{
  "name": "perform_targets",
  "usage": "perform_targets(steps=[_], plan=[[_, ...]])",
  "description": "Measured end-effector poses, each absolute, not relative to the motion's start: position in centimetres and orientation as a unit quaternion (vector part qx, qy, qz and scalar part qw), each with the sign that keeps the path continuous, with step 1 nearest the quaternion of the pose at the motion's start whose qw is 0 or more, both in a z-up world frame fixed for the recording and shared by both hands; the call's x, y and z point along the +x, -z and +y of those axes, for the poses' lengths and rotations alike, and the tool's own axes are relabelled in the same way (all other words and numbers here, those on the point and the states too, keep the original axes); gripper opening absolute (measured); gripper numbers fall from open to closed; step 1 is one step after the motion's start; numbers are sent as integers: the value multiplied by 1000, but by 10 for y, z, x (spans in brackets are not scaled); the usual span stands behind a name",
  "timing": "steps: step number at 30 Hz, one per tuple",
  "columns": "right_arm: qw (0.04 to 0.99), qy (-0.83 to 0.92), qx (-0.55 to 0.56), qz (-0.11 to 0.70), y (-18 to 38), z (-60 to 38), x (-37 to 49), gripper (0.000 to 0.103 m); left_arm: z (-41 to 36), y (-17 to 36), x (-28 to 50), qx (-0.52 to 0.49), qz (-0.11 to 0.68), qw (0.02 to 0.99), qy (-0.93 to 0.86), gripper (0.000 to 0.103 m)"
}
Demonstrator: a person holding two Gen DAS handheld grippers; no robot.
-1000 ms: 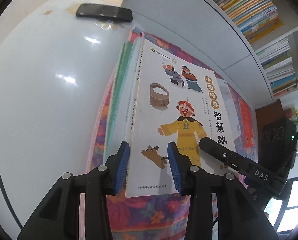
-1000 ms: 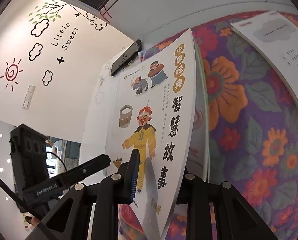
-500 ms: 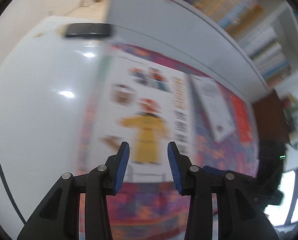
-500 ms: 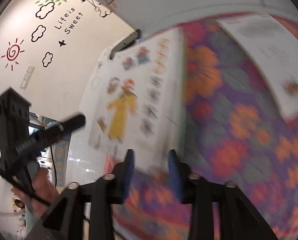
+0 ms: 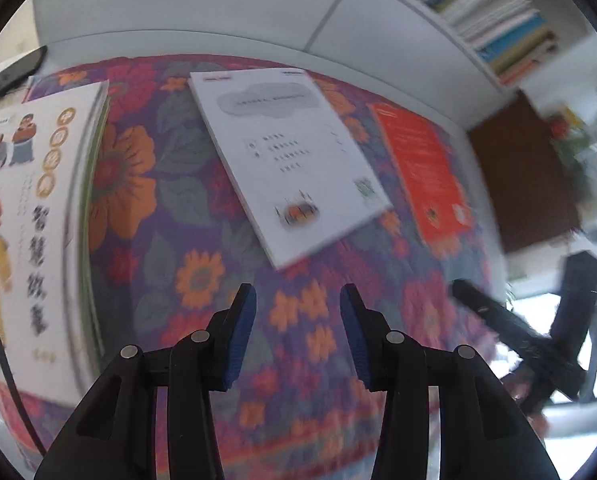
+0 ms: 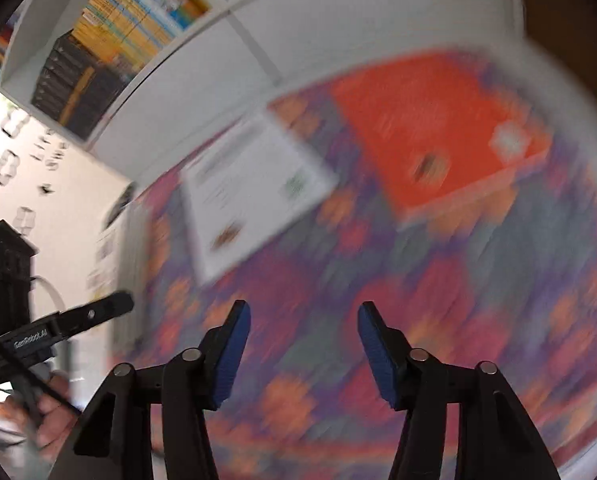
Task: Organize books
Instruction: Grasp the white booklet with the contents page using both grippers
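1. At far left: storybook (image 5: 22, 208) lying flat atop the stack, released.
2. Centre: left gripper (image 5: 294, 332) and right gripper (image 6: 304, 344) part open, empty, the left's jaws just widened, above floral cloth (image 5: 186, 240); white booklet (image 5: 286, 168) likely next, needing an edge grip.
3. Rightward: orange book (image 5: 426, 176), bookshelf (image 5: 498, 20) behind.

Three books (image 5: 286, 160) apart on cloth (image 5: 202, 240), shelves (image 5: 498, 20) behind.
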State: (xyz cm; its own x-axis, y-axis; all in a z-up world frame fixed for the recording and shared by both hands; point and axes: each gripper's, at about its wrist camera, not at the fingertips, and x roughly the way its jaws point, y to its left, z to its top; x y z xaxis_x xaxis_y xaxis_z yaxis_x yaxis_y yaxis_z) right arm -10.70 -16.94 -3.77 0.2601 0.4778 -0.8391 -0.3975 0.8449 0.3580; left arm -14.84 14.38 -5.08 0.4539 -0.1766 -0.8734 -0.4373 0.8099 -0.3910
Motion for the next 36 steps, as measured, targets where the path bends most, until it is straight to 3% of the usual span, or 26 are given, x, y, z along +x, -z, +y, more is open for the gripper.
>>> perform_targets(steps=[6, 14, 20, 22, 29, 36], plan=[[777, -278, 64, 561, 58, -157, -46, 51, 140, 78, -114, -291, 528, 782, -160, 41], [773, -314, -29, 550, 85, -87, 8, 51, 162, 97, -93, -304, 527, 758, -234, 41], [778, -312, -41, 544, 100, -57, 27, 39, 164, 104, -89, -298, 528, 765, -218, 41], [769, -337, -33, 542, 100, -53, 21, 40, 160, 105, -89, -310, 529, 766, -193, 45], [741, -351, -21, 573, 96, -86, -27, 42, 124, 101, -125, -298, 552, 755, -193, 43], [722, -339, -40, 601, 102, -185, -147, 42, 13, 97, -185, -222, 598, 761, -120, 48]])
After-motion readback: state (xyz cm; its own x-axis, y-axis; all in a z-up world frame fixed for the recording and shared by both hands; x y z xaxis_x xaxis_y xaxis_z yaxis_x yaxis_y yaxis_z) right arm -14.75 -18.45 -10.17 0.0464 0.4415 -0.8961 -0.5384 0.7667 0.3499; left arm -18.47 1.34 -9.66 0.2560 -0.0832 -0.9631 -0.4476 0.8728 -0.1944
